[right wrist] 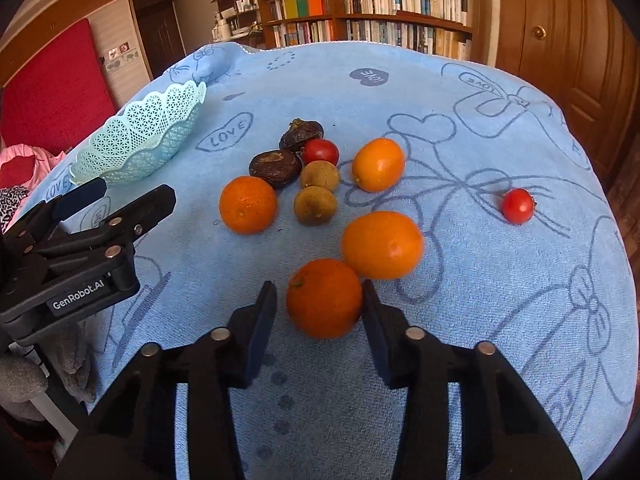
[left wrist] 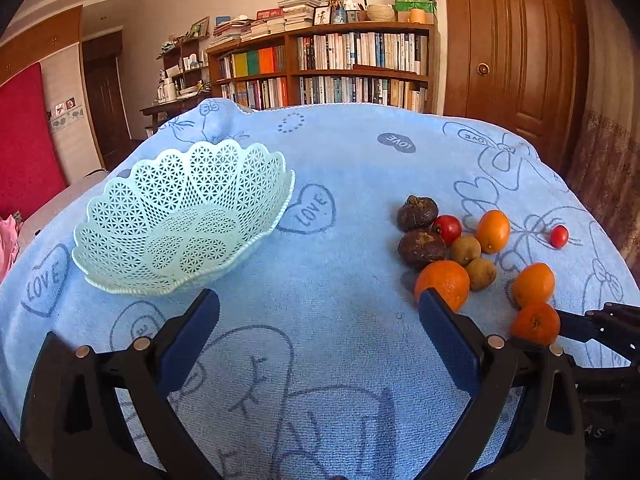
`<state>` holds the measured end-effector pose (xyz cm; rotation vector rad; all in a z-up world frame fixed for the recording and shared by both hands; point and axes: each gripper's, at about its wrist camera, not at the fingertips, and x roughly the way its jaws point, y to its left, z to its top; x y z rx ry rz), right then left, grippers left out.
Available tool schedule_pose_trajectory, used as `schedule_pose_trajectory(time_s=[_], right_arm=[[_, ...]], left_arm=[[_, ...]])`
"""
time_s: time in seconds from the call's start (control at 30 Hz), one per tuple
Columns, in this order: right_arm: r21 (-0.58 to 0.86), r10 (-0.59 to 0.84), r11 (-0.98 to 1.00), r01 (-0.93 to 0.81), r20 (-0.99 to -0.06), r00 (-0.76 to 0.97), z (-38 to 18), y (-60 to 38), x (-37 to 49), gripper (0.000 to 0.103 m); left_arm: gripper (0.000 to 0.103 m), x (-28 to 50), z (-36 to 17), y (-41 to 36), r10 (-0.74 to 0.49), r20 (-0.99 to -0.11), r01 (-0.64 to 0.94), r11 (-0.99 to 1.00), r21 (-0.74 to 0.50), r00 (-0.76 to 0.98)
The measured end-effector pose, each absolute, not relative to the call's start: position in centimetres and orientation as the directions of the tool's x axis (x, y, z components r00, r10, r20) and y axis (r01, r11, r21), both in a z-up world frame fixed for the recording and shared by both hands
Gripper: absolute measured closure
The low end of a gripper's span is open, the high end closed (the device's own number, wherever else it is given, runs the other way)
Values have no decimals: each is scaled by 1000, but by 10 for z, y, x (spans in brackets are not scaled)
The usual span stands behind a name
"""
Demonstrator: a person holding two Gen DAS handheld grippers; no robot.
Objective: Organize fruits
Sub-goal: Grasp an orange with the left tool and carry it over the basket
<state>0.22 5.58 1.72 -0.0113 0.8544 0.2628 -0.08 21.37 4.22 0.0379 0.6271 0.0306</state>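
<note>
Blue towel (left wrist: 340, 168), bookshelf (left wrist: 360, 64), wooden door (left wrist: 516, 40), red panel (left wrist: 24, 148)

four oranges (right wrist: 248, 205), two tomatoes (right wrist: 517, 206), one basket (right wrist: 140, 140)

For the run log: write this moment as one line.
right gripper: open, straddling orange | left gripper: open, idle | basket: no fruit

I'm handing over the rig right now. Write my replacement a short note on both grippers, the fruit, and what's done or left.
Right gripper: open, fingers either side of the nearest orange, not closed on it.
Left gripper: open, holding nothing, between the basket and the fruit.
Basket: on the blue towel, left side, no fruit in it.
Fruit: all loose on the towel in a cluster right of the basket; one cherry tomato sits apart, far right.
Done: nothing placed.
Left: probably grip this orange, move it to the basket, then the rest.
</note>
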Motion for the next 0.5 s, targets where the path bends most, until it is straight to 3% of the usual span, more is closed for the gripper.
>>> schedule_pose_trajectory(time_s=[0.23, 0.5], right_arm=[[135, 224, 974, -183, -706, 672, 19, 40, -6, 66], [162, 211, 977, -136, -693, 690, 20, 29, -4, 66]], left_arm=[[3, 6, 40, 196, 2, -624, 66, 994, 87, 781], [29, 32, 28, 176, -162, -713, 192, 981, -39, 682]])
